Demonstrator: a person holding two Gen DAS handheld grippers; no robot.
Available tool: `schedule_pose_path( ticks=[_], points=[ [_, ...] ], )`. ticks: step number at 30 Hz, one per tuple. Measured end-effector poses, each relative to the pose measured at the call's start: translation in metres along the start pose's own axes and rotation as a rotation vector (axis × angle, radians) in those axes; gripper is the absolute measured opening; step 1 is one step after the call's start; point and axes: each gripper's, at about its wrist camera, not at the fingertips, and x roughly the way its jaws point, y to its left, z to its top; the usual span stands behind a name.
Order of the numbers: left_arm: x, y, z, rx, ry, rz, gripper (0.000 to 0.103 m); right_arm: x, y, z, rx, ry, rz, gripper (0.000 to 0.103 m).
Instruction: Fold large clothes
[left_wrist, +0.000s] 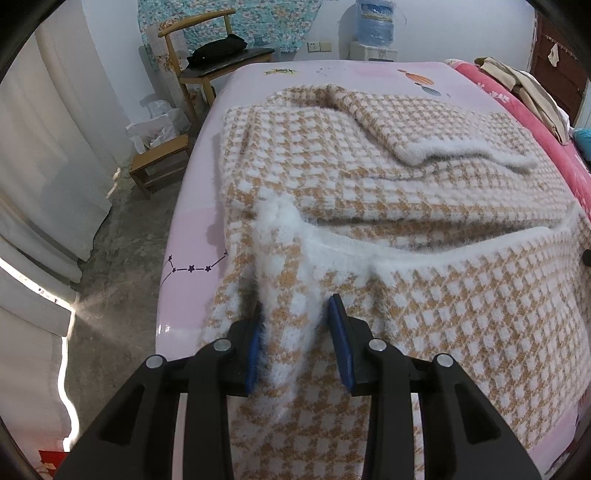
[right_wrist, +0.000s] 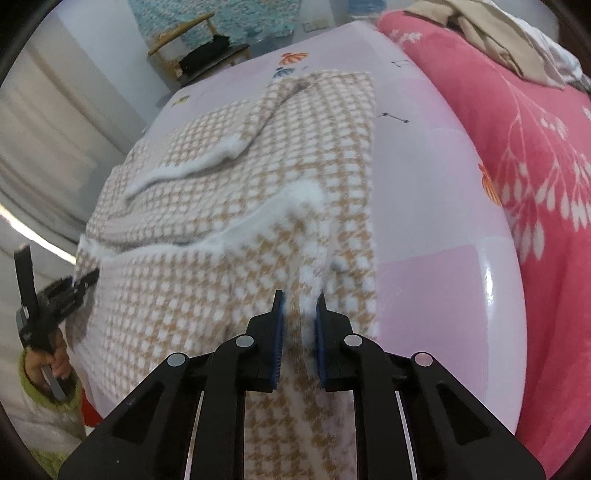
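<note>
A fluffy orange-and-white houndstooth sweater (left_wrist: 369, 166) lies on the pink bed sheet (left_wrist: 207, 229), a sleeve folded across its body. Its near hem is lifted and drawn over the body. My left gripper (left_wrist: 295, 306) is shut on a bunched white-trimmed fold of the sweater's near left corner. My right gripper (right_wrist: 299, 301) is shut on the sweater (right_wrist: 258, 158) at its near right corner, fabric pinched between the blue pads (right_wrist: 279, 332). The left gripper also shows at the left edge of the right wrist view (right_wrist: 86, 278).
A red floral blanket (right_wrist: 517, 147) with beige clothes (right_wrist: 491, 40) on it lies along the bed's right side. A wooden chair (left_wrist: 214, 62) with a black item, a small stool (left_wrist: 162, 162) and a water dispenser (left_wrist: 373, 33) stand beyond the bed. White curtains (left_wrist: 44, 155) hang left.
</note>
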Motion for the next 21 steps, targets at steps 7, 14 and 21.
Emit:
schedule_pose_path(
  ticks=[7, 14, 21],
  points=[
    [0.001, -0.004, 0.0, 0.01, -0.003, 0.018, 0.032, 0.013, 0.006, 0.013, -0.01, 0.002, -0.054, 0.013],
    [0.001, -0.004, 0.001, 0.01, -0.003, 0.019, 0.032, 0.025, 0.024, 0.021, -0.054, 0.006, -0.123, 0.013],
    [0.0, -0.005, 0.0, 0.012, -0.002, 0.024, 0.032, 0.034, 0.038, 0.021, -0.075, 0.009, -0.162, 0.013]
  ],
)
